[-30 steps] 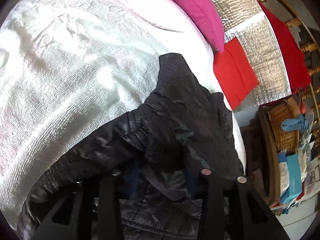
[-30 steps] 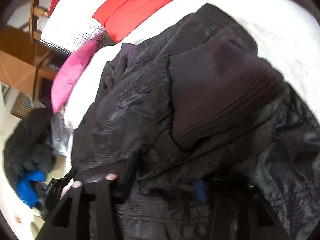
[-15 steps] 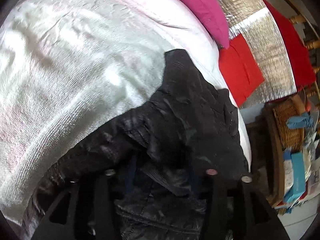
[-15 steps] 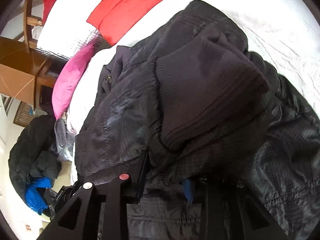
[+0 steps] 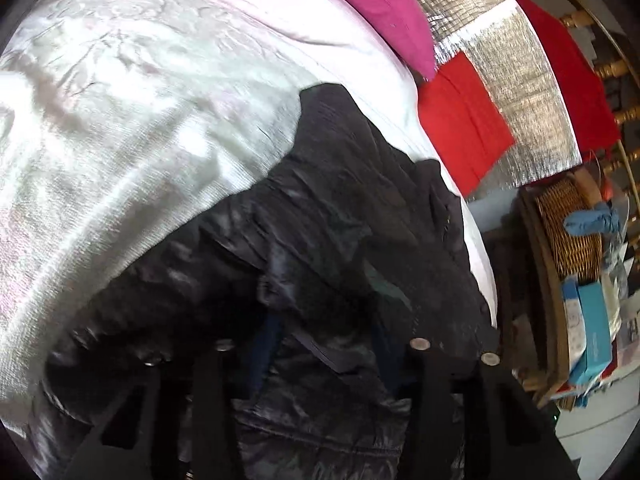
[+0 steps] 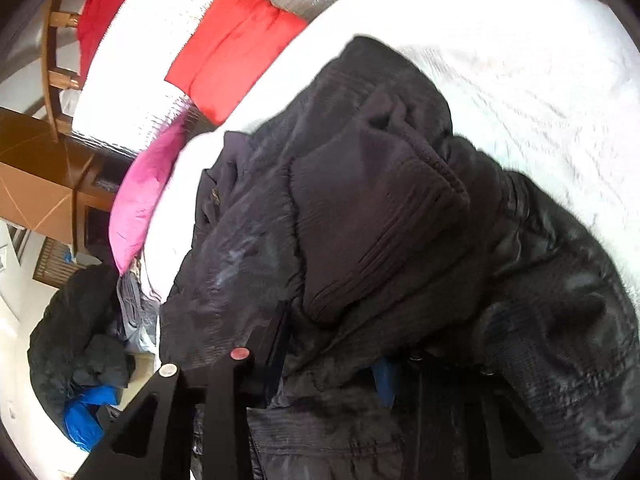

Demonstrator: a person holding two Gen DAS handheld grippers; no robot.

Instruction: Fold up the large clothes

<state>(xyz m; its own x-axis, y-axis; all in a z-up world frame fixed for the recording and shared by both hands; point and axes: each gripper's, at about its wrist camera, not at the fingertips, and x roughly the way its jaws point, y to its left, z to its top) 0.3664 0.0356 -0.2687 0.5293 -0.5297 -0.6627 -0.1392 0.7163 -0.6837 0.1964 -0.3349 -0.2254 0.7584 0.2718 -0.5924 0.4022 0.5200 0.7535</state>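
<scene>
A big black jacket [image 5: 352,248] lies in a bumpy heap on the white bed cover [image 5: 132,128]. Its cloth is shiny and full of wrinkles. Seen from the right side, a soft ribbed cuff [image 6: 372,216] is folded over on top of the jacket [image 6: 360,240], and the white bed cover [image 6: 520,60] shows behind it.

The left gripper [image 5: 320,356] has its two black fingers [image 5: 424,392] buried in the near edge of the jacket. Black cloth fills the space between them and spills over them. The cloth hides the tips, so I cannot tell if they are pinching it.

The right gripper [image 6: 332,364] is at the near edge too. Its left finger [image 6: 228,392] pokes out beside the jacket, and the other one is mostly under the cloth. Jacket cloth bunches between them, but I cannot tell if they are squeezing it.

At the head of the bed sit a pink pillow [image 5: 376,8] and a red pillow [image 5: 464,120]. A basket [image 5: 568,232] stands beside the bed.
</scene>
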